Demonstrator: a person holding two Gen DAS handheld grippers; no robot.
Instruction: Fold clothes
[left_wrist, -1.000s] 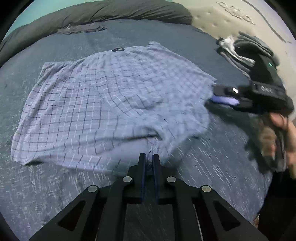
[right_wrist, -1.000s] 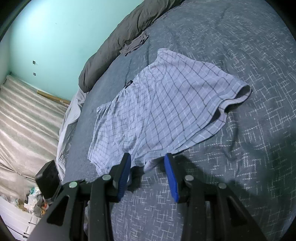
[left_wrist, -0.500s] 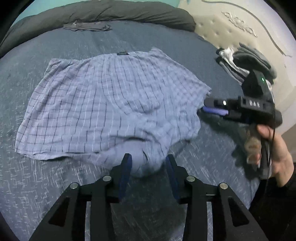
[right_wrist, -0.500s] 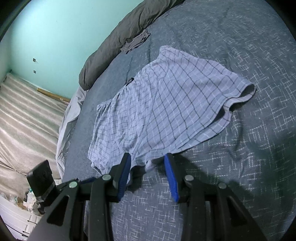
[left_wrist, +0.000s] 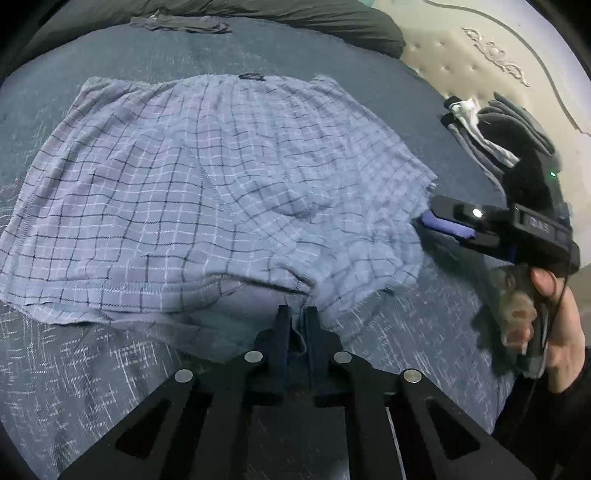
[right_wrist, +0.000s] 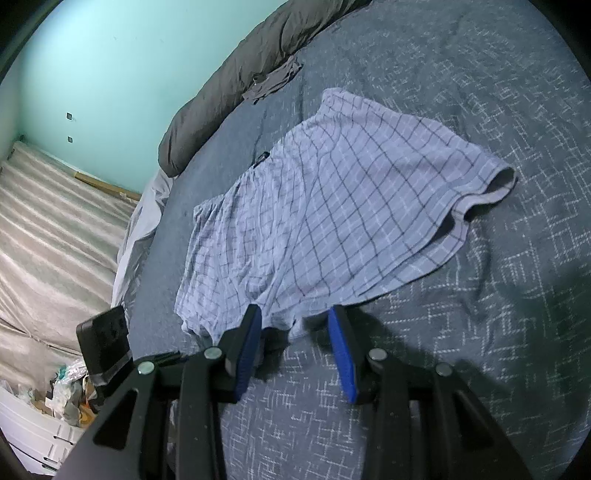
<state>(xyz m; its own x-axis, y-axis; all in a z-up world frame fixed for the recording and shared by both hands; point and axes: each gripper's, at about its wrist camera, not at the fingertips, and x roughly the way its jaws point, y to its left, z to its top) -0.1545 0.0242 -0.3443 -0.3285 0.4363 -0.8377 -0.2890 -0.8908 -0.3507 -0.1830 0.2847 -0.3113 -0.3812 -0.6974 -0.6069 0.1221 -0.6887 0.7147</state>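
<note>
Checked shorts (left_wrist: 207, 177) lie spread flat on the blue patterned bed (left_wrist: 92, 369), waistband toward the dark rolled duvet (right_wrist: 236, 74) at the bed's far edge. The left tool (left_wrist: 295, 325) is clenched on the hem at the crotch. The right tool (right_wrist: 295, 332) stands released, fingers (right_wrist: 341, 354) apart, straddling one leg's hem. A pile of folded clothes (left_wrist: 491, 133) sits near the headboard edge.

checked shorts (left_wrist: 207, 192) | pale blue-grey, dark grid | spread flat, wrinkled | on bedspread, leg hem open
</note>
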